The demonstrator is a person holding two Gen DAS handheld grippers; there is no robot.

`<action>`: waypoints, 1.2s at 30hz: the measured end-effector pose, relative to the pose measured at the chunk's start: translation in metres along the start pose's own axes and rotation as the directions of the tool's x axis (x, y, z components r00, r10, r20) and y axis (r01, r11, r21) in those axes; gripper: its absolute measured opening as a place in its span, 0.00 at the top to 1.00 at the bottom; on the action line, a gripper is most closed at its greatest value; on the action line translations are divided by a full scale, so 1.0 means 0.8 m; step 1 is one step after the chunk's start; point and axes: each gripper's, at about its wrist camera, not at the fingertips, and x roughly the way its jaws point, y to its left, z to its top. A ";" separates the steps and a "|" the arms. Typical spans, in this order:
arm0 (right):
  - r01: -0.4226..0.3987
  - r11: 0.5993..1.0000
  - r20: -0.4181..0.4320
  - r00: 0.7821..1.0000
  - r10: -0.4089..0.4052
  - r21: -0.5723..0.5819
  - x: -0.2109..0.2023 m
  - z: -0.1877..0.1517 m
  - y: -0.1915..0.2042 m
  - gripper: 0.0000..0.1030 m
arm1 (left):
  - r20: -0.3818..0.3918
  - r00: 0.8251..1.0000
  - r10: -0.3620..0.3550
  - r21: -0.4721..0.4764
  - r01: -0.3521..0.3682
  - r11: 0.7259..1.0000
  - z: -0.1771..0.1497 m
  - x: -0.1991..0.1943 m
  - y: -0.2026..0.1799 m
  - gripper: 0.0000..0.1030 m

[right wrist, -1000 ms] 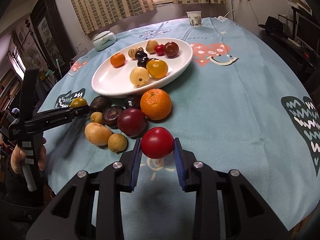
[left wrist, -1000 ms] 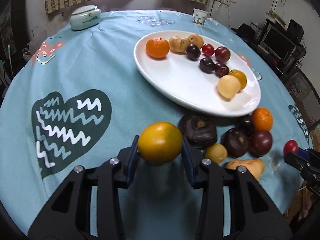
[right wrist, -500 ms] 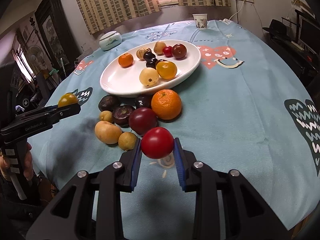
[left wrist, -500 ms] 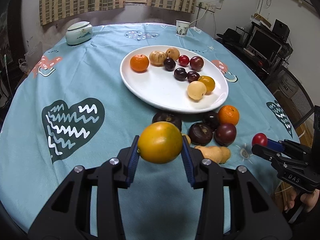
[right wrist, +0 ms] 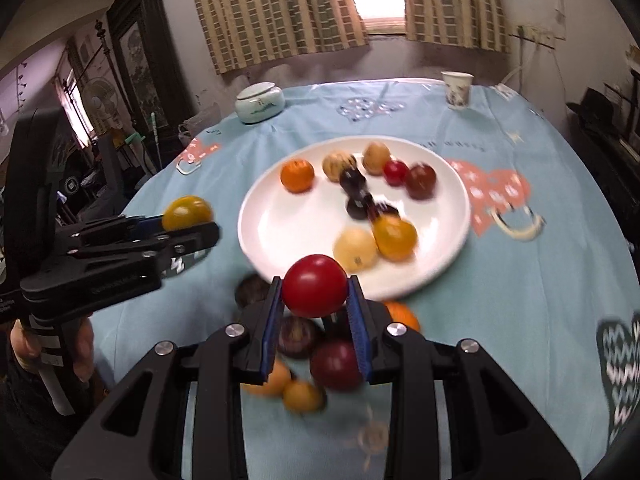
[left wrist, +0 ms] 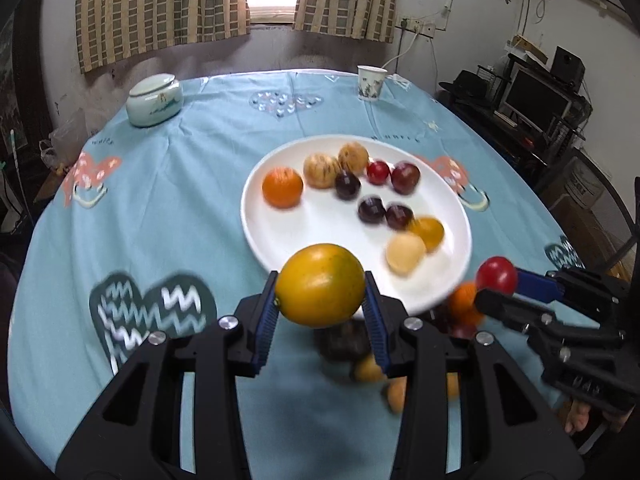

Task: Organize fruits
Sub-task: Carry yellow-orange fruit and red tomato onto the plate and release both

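My left gripper (left wrist: 320, 310) is shut on a yellow-orange fruit (left wrist: 320, 285), held in the air just short of the white plate (left wrist: 280, 236). My right gripper (right wrist: 315, 312) is shut on a small red fruit (right wrist: 315, 285), also raised near the plate's (right wrist: 272, 232) front rim. Each gripper shows in the other's view: the right gripper (left wrist: 496, 286) with the red fruit (left wrist: 496, 276) at the right, the left gripper (right wrist: 192, 224) with the yellow fruit (right wrist: 187, 213) at the left. Several fruits lie on the plate. More loose fruits (right wrist: 334, 364) sit on the cloth below my fingers, partly hidden.
The round table has a blue patterned cloth (left wrist: 160, 200). A lidded ceramic jar (left wrist: 155, 99) stands at the back left and a paper cup (left wrist: 371, 83) at the back right. A person's hand (right wrist: 24, 344) holds the left gripper's handle. Furniture and a monitor (left wrist: 536, 98) lie beyond the table's right edge.
Both grippers have risen with their fruits and moved toward the plate. The loose fruits on the cloth now sit lower in both views, under the fingers.
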 end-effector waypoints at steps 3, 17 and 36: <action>0.002 1.000 -0.019 1.000 -0.003 -0.031 0.029 0.043 0.001 0.69 | 0.003 0.999 0.036 0.008 -0.036 0.999 0.047 0.029 0.000 0.61; 0.100 0.995 -0.054 0.994 -0.098 0.027 0.121 0.086 -0.058 0.69 | -0.074 0.997 0.022 -0.021 -0.024 0.999 0.082 0.128 0.001 0.60; 0.263 0.947 0.190 0.936 -0.297 0.185 0.062 0.086 -0.110 0.07 | 0.084 0.992 0.089 -0.111 -0.080 0.991 0.070 0.080 0.028 0.17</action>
